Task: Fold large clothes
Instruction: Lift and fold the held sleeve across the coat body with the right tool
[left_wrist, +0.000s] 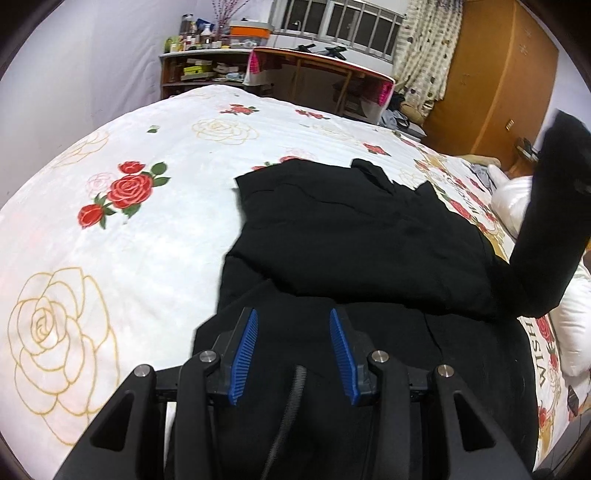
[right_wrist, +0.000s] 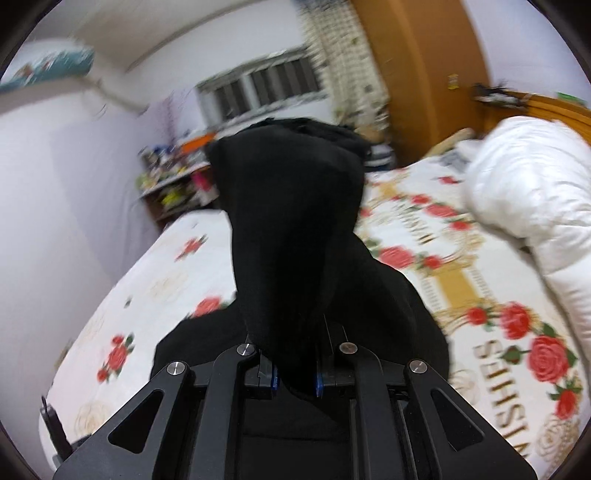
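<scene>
A large black garment (left_wrist: 351, 240) lies partly folded on the bed's rose-print quilt (left_wrist: 110, 229). My left gripper (left_wrist: 293, 332) is open and empty, its blue pads (left_wrist: 245, 354) hovering over the garment's near edge. My right gripper (right_wrist: 295, 373) is shut on a sleeve or end of the black garment (right_wrist: 291, 229), lifted high so the cloth drapes over the fingers and hides them. That raised part shows at the right of the left wrist view (left_wrist: 550, 221). The right wrist view is blurred.
A white duvet (right_wrist: 528, 192) is bunched at the bed's right side. A cluttered shelf (left_wrist: 199, 66) and a desk (left_wrist: 317, 74) stand beyond the bed's far end under a window. A wooden wardrobe (left_wrist: 495, 81) stands at the right.
</scene>
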